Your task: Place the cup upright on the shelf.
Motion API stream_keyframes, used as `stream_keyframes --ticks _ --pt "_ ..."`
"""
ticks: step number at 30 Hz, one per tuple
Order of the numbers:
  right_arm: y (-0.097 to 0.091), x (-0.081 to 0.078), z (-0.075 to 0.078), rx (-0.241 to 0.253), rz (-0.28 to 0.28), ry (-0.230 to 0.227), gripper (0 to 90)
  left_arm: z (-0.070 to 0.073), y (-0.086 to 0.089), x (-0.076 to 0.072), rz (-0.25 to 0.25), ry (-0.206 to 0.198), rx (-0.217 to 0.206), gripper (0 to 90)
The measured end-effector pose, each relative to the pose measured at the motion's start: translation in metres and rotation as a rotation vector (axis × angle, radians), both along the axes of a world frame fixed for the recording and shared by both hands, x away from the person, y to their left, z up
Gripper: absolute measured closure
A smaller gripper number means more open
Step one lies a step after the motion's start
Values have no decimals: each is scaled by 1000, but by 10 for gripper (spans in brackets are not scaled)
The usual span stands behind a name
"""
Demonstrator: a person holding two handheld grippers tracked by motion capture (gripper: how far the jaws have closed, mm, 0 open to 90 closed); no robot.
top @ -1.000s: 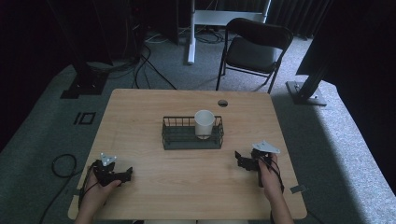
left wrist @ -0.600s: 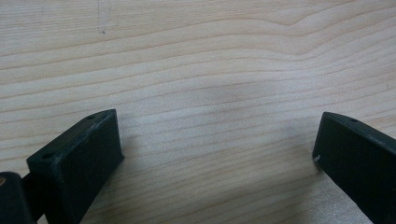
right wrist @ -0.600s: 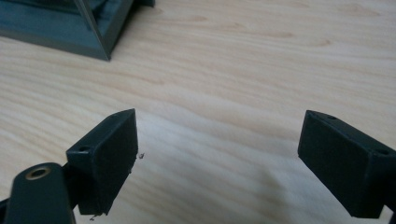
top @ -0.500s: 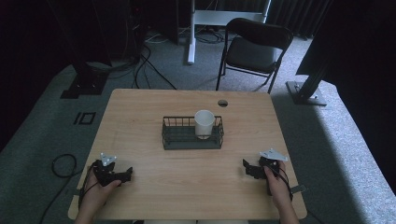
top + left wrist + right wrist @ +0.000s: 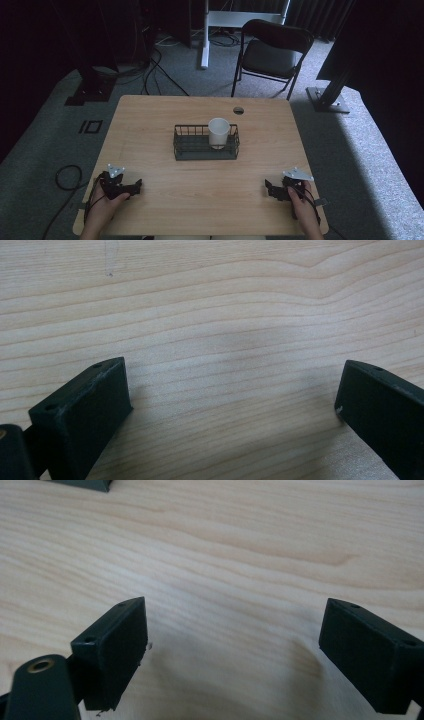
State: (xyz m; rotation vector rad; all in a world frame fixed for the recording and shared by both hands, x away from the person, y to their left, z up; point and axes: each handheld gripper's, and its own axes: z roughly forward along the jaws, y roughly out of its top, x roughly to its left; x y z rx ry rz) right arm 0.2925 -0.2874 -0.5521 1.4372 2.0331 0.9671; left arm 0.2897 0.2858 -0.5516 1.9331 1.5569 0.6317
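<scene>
Since a second ago only the right gripper [image 5: 272,190] has shifted, drawing back from the wire basket [image 5: 206,150] toward the near right corner of the table [image 5: 150,115]; the left gripper [image 5: 131,187] sits where it was. Both rest on bare wood on the near side of the basket, jaws spread wide and holding nothing. Farther off, the basket lies at mid-table, its long axis running across, left to right, with the white cup [image 5: 218,132] standing upright in its right half. That puts the cup closer to the right gripper, which I judge better placed to reach it.
</scene>
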Motion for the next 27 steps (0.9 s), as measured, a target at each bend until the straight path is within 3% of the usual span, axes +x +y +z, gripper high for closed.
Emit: stream_keyframes --ticks 2,3,5,8,20,27 --pt "-1 -1 0 -4 -1 3 118 0 0 0 0 0 0 15" --pt "-5 -4 0 -11 -38 12 118 0 0 0 0 0 0 15" --pt "-6 -4 -1 -7 -49 12 118 0 0 0 0 0 0 15" --pt "-13 -9 -2 -29 -78 52 115 0 0 0 0 0 0 15" --pt "-19 -18 -2 -26 -172 57 115 0 0 0 0 0 0 15" --pt "-19 -19 -2 -27 -176 57 115 0 0 0 0 0 0 15"
